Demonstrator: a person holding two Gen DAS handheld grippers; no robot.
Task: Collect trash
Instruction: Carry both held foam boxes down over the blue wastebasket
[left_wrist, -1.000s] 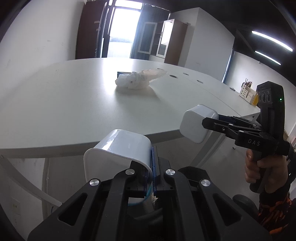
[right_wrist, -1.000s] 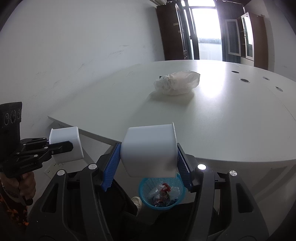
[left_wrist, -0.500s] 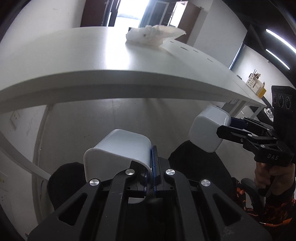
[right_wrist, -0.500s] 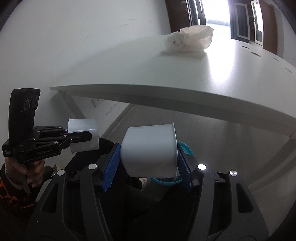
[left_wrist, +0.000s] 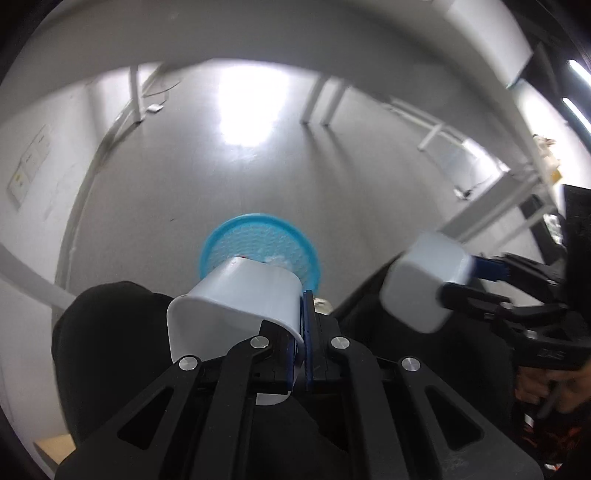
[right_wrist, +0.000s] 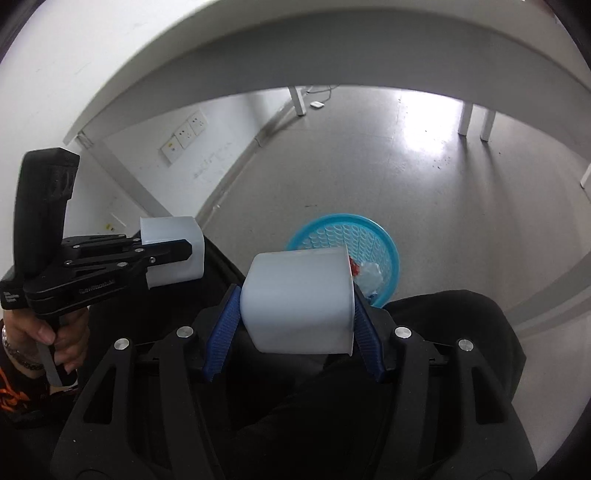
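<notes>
My left gripper is shut on the wall of a white plastic cup, which lies tilted with its open mouth toward the camera. My right gripper is shut on a second white cup, its blue pads pressing both sides. Both cups hang below the table edge, above a round blue mesh waste basket on the floor. Crumpled white and red trash lies in the basket. Each view shows the other gripper too: the right one with its cup, and the left one with its cup.
The white table's underside arches overhead, with white table legs behind. A person's black-clad knees sit on both sides of the basket. Wall sockets are at the left. Grey floor lies open beyond the basket.
Both grippers have sunk from above the tabletop to below its edge and tipped downward. The tabletop and the crumpled bag on it have left view; the blue basket now shows under the cups.
</notes>
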